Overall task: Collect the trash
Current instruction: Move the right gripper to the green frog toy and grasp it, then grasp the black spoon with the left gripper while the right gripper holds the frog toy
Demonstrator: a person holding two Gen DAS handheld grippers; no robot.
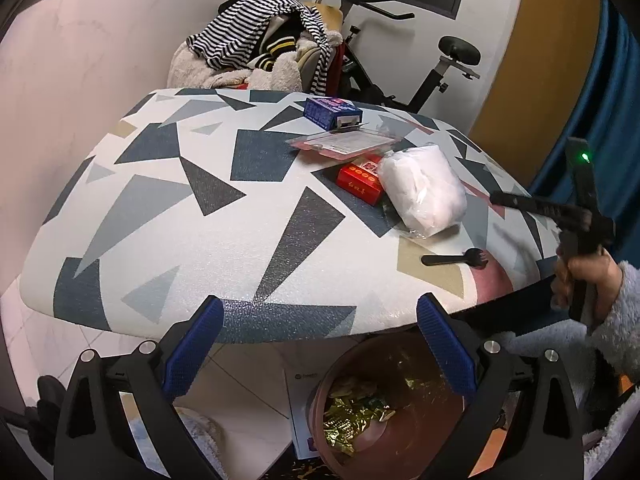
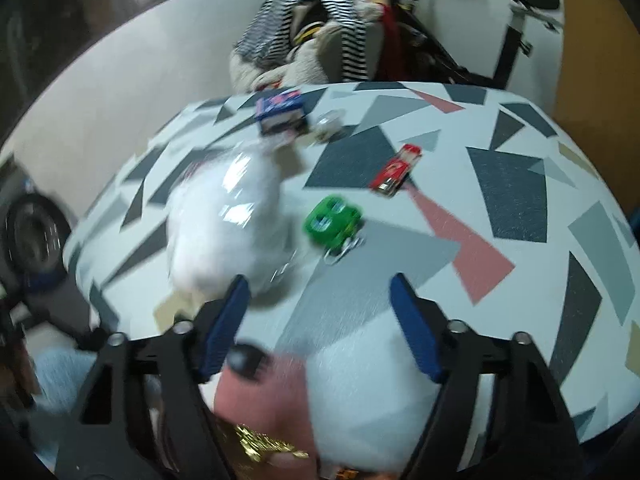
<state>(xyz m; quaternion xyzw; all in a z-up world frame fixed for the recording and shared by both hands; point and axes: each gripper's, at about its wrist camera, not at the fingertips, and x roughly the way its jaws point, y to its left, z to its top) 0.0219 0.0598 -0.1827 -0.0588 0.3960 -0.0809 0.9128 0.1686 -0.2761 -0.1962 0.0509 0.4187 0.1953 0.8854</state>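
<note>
gold wrappers (image 1: 352,412) in brown bin (image 1: 384,444)

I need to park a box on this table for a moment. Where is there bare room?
The table's whole left half is bare, from the near edge back to the blue box. Right of centre it is crowded: red box, white plastic-wrapped bundle, black fork. The far right side, beyond the green toy, is open too.

Striped clothes pile (image 1: 260,36), exercise bike (image 1: 440,68) behind patterned table (image 1: 168,208)
</note>
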